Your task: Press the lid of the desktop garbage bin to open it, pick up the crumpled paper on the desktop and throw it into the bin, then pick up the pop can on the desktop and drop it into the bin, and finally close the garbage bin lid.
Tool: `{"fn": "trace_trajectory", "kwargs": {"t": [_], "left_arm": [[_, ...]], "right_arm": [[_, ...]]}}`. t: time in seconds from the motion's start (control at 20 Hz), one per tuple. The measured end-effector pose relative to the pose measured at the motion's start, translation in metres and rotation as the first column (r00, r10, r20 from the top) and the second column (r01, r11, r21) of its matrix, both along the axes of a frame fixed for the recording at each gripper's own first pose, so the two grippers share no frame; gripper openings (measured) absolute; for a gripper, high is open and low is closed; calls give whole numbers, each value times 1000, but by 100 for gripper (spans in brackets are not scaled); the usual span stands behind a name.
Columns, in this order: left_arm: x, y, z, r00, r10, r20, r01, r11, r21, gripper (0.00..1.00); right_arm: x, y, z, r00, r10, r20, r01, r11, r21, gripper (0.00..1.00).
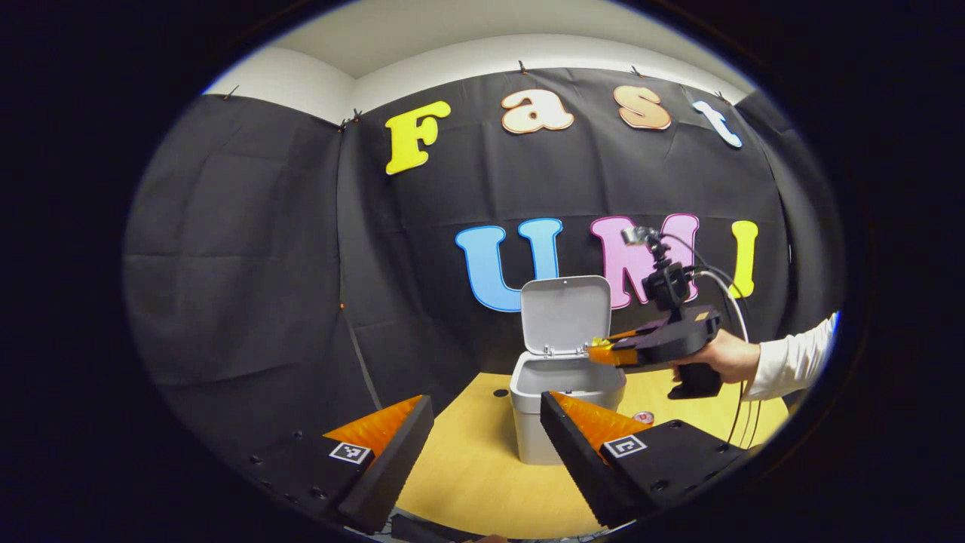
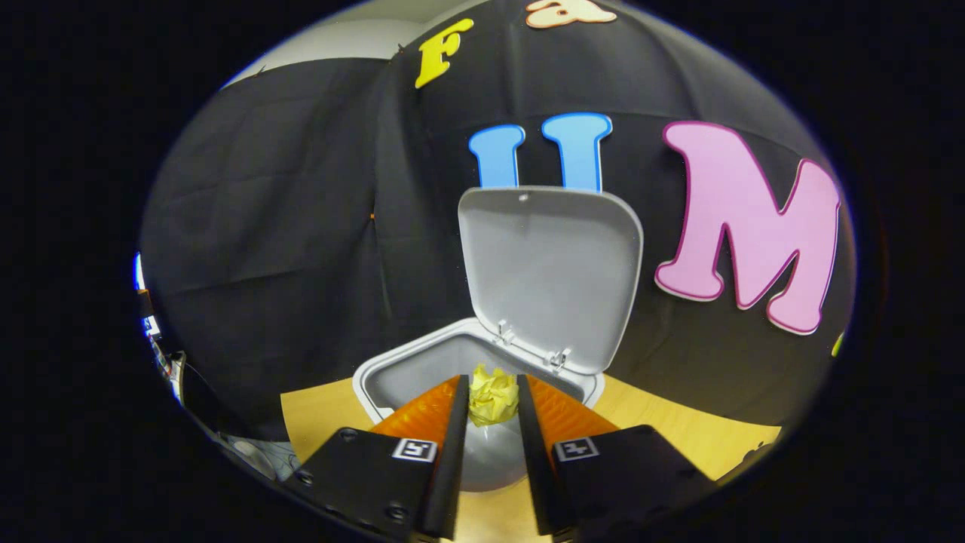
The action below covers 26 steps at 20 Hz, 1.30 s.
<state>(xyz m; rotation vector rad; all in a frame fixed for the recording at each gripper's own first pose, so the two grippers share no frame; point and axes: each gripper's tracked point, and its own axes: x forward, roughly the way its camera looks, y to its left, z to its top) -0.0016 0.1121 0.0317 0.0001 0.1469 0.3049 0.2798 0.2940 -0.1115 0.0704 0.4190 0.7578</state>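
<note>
Right gripper (image 2: pixel 494 403) clamps the crumpled paper (image 2: pixel 494 394) above the open garbage bin (image 2: pixel 392 377); left gripper (image 1: pixel 486 452) spread wide, empty.

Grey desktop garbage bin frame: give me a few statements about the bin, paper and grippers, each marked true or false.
1. The grey plastic garbage bin has its hinged lid shut. False: the lid stands open.
2. The right gripper holds the crumpled yellow paper over the bin's opening. True.
3. The left gripper grips the bin. False: it is open, holding nothing.
4. The bin stands on a light wooden desktop. True.
</note>
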Motion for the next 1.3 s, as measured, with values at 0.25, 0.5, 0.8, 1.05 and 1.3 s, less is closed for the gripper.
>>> {"fn": "trace_trajectory", "kwargs": {"t": [0.25, 0.5, 0.8, 1.05, 1.3], "left_arm": [[27, -42, -40, 996, -84, -2, 84, 992, -92, 96], [68, -108, -69, 971, -237, -2, 236, 965, -112, 95], [148, -193, -146, 930, -365, -40, 360, 928, -99, 96], [200, -255, -222, 895, -428, -130, 419, 904, -87, 97], [238, -283, -269, 881, -437, -181, 425, 899, -102, 96]], "right_arm": [[2, -23, 11, 999, -34, 3, 34, 999, 42, 98], [-3, -98, 21, 994, -112, 12, 111, 992, 56, 99], [-27, -218, 17, 965, -263, -8, 263, 965, 15, 98], [-47, -289, -4, 938, -345, -20, 343, 937, -59, 98], [-64, -320, -35, 927, -366, -80, 359, 929, -96, 98]]}}
